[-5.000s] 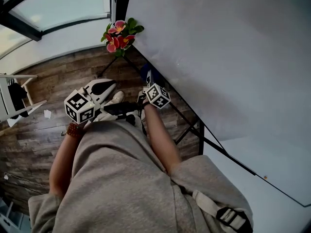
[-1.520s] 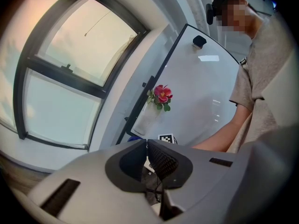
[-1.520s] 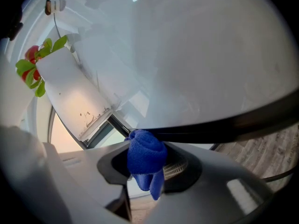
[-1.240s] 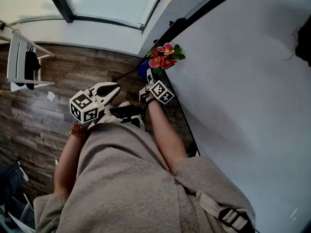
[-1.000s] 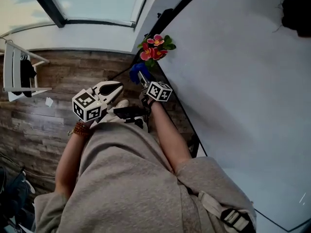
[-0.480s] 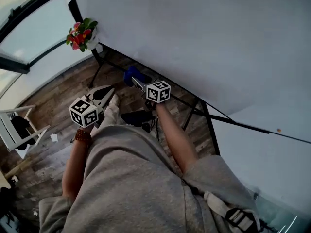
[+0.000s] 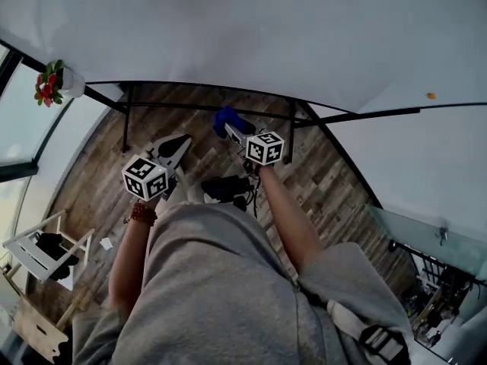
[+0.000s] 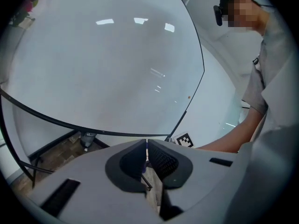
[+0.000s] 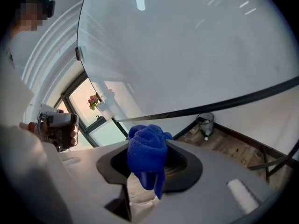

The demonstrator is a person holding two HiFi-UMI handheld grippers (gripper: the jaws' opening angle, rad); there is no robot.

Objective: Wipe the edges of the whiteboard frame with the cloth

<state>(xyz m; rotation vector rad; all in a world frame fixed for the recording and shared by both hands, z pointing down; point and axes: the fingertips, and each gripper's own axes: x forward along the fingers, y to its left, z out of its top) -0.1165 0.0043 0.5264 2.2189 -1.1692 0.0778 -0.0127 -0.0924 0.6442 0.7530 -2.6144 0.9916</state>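
Progress: hard to gauge. The thin black frame (image 9: 233,101) of the large white whiteboard (image 7: 266,29) shows no dirt, streaks or wet marks in any view, so I can't say which edges are wiped. My read is that the bottom edge is the one being worked or about to be, and the other edges are probably left to do.

The bunched blue terry cloth (image 9: 145,143) sits just under the frame's bottom edge, near the middle of its run. In the right gripper view the frame line passes right behind the top of the cloth. I can't tell if they're touching or a little short.

Right hand-held gripper (image 9: 148,164): jaws clamped on the blue cloth, which wads up above the pads and hangs down between them. It points up at the frame.

Left hand-held gripper (image 8: 146,155): jaws pressed nearly together with only a thin slit, nothing between them. It is below the frame, apart from it, touching nothing, idle beside the right one.

A small white pot of red flowers (image 7: 52,84) sits at the frame's far left end.
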